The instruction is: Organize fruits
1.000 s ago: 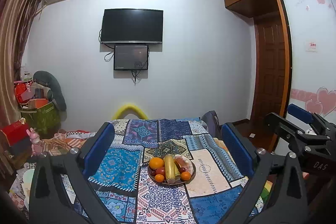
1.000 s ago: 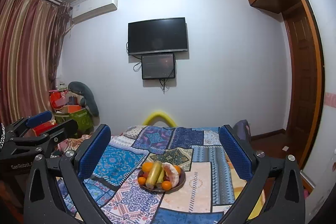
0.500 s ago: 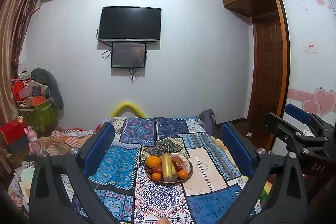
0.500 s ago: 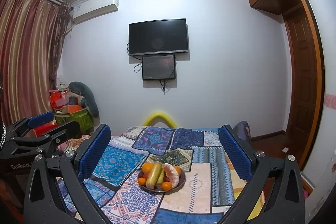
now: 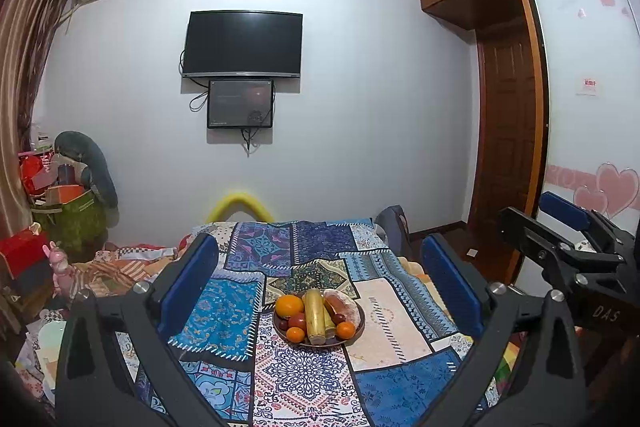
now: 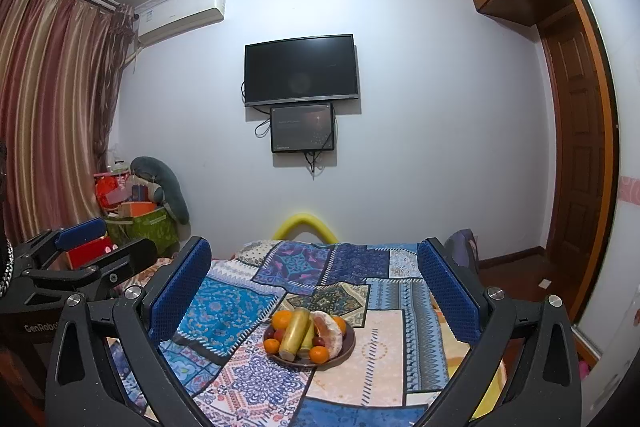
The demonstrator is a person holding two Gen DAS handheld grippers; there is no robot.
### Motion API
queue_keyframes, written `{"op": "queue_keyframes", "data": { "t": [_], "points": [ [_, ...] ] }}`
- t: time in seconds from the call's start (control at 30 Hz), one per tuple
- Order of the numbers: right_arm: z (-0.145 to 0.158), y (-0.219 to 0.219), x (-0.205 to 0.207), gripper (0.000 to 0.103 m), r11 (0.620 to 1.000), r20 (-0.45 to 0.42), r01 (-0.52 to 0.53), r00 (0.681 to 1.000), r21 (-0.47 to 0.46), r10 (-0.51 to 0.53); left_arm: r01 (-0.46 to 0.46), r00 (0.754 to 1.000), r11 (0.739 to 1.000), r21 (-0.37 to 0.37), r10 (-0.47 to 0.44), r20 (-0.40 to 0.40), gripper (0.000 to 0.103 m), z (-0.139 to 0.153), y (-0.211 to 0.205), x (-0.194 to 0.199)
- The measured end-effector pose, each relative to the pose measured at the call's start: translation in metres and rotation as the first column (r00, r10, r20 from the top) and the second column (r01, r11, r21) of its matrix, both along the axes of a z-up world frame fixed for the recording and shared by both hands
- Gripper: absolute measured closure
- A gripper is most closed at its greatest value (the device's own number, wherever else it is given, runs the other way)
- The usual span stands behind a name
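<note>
Fruit (image 5: 316, 317) is being shown heaped in a dark round plate (image 5: 357, 331) at the lower centre of both wrist views, resting on a patchwork bedspread (image 5: 380, 311). In the left wrist view, the left gripper (image 5: 318, 281) is being held with its blue-padded fingers (image 5: 188, 281) spread wide, nothing being pinched between them, and the plate is being framed in the gap, well apart from either pad. In the right wrist view, the right gripper (image 6: 316, 287) is likewise being held with its fingers (image 6: 180, 287) spread and empty, the plate (image 6: 347, 346) being seen low between them.

On the plate, a long yellow fruit (image 5: 314, 315) is being shown lying down the middle, with a large orange (image 5: 289, 305) at its upper left, smaller oranges (image 5: 296, 334) at the near rim, dark red round fruits (image 5: 297, 319) tucked between, and a pale peeled piece (image 5: 340, 303) at the upper right.

Each gripper is also being caught by the other's camera: the right one at the right edge of the left wrist view, the left one at the left edge of the right wrist view.

Beyond the bed, a black television (image 5: 242, 45) is being seen mounted on the pale wall, a smaller screen (image 5: 240, 103) hung just beneath it. An air conditioner (image 6: 180, 13) is being shown at the upper left, striped curtains (image 6: 48, 107) down the left edge, and a wooden door (image 6: 576, 147) at the right.
</note>
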State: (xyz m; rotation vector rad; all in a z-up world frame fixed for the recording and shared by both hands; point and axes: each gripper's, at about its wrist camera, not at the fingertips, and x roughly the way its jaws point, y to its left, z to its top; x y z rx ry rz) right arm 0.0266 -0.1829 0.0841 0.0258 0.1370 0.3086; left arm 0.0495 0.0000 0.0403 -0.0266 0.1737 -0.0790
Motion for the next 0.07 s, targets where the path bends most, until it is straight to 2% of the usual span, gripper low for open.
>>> {"op": "queue_keyframes", "data": {
  "t": [0.07],
  "points": [
    [-0.0002,0.0003,0.0002,0.0,1.0,0.0,0.001,1.0,0.0,-0.001,0.001,1.0,1.0,0.0,-0.001,-0.001,0.0,-0.0002,0.0,0.0003]
  ]
}}
